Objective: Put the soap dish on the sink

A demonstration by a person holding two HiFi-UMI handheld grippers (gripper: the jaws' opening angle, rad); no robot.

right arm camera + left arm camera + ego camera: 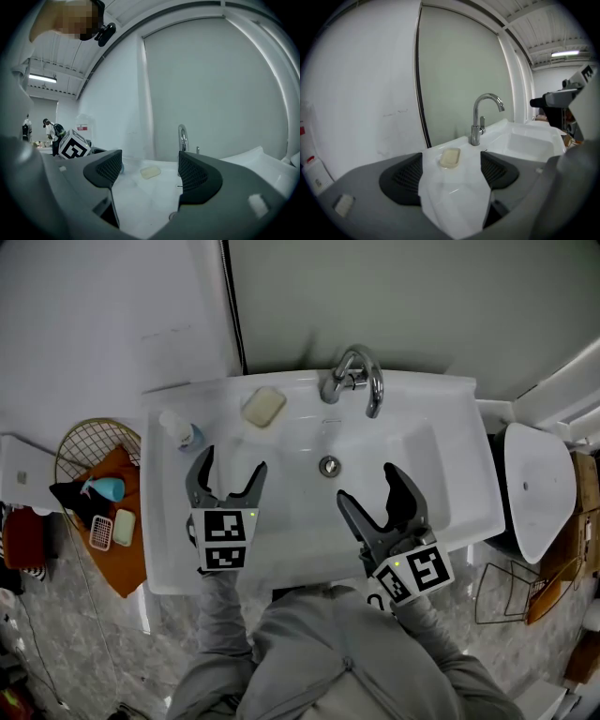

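The soap dish [263, 407], a pale beige rounded tray, lies flat on the back ledge of the sink [450, 399], just left of the faucet [356, 379] and near a small bottle [181, 430] on the ledge's left end. Judged from how it lies, the task looks done, or nearly so.

The left gripper [234, 460] hovers over the sink's left side with its jaws spread and nothing between them; its own view looks straight along them at the dish. The right gripper [367, 482] hangs over the basin, likewise spread and empty.

The main risk is a needless second touch. The ledge looks smooth and glossy, so a nudge from the left gripper could slide the dish forward into the basin or against the faucet. A sideways swing of that gripper could also tip the bottle, which stands close by. Beside the sink, a wire basket [70, 442] holds small items, and one could be mistaken for the dish.
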